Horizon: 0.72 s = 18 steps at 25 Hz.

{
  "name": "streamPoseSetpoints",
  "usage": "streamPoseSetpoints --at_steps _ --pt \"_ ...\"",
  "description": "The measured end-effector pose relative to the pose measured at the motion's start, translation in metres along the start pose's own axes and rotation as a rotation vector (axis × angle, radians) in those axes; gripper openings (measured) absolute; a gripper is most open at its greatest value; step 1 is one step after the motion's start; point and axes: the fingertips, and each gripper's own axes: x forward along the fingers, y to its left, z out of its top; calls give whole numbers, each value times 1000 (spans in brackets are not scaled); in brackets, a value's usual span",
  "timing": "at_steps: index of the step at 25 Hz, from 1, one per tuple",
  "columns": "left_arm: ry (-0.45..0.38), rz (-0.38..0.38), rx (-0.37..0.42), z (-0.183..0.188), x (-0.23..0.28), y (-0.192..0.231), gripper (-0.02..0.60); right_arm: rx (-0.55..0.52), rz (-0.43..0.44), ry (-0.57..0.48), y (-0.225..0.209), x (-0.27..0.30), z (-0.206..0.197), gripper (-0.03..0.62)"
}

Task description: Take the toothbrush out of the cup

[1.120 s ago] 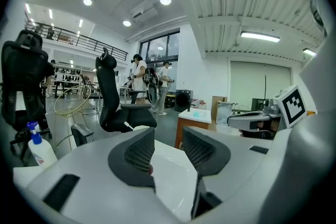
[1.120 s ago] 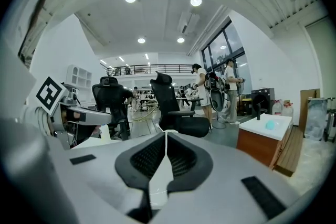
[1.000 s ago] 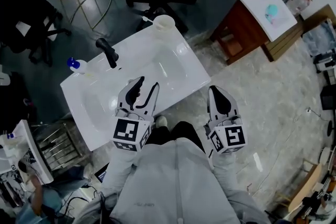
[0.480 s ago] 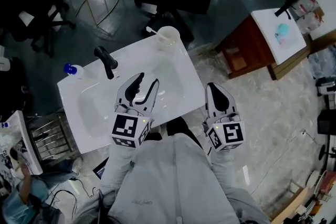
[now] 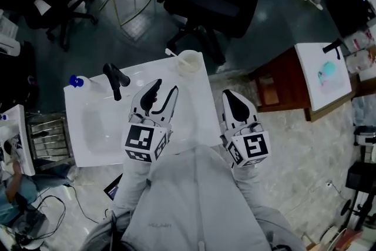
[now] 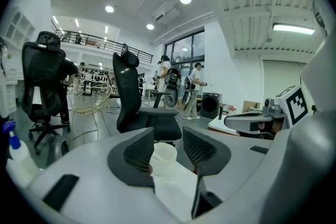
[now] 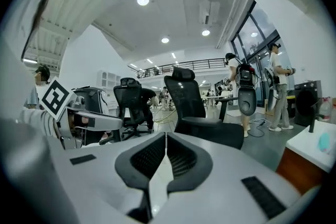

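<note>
Two grippers are held out over a white sink top [image 5: 94, 138], and nothing is gripped in either. At the far left corner of that top stands a bottle with a blue cap [image 5: 74, 80], and just to its right a black tap [image 5: 115, 79] rises beside the basin. Next comes the left gripper [image 5: 165, 89], poised above the middle of the sink top with its jaws spread apart; in the left gripper view the gap between them is empty, and the cup [image 6: 165, 157] shows through that gap, further off and not touched. The cup is pale and upright, at the far right corner of the sink top. A thin white stick juts over its rim on the left side (this looks like the handle of the toothbrush [image 5: 170, 53], though it is too small to be sure), so the brush is still in the cup. A black office chair [image 5: 217, 3] stands on the floor beyond that corner. The right gripper [image 5: 228, 95] sits at the right edge of the sink top, well apart from the cup, its jaws pressed together on nothing. Further right is a wooden table [image 5: 276, 88] carrying a white board [image 5: 326, 76].
</note>
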Motion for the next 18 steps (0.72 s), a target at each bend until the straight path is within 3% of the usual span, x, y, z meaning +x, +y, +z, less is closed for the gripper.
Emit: streamPoseSetpoints --at_steps 9,18 --pt "24 60 -42 -10 13 6 184 -12 83 14 -13 22 1 26" --pt "39 5 -99 -19 15 5 192 15 76 31 -7 23 -5 26"
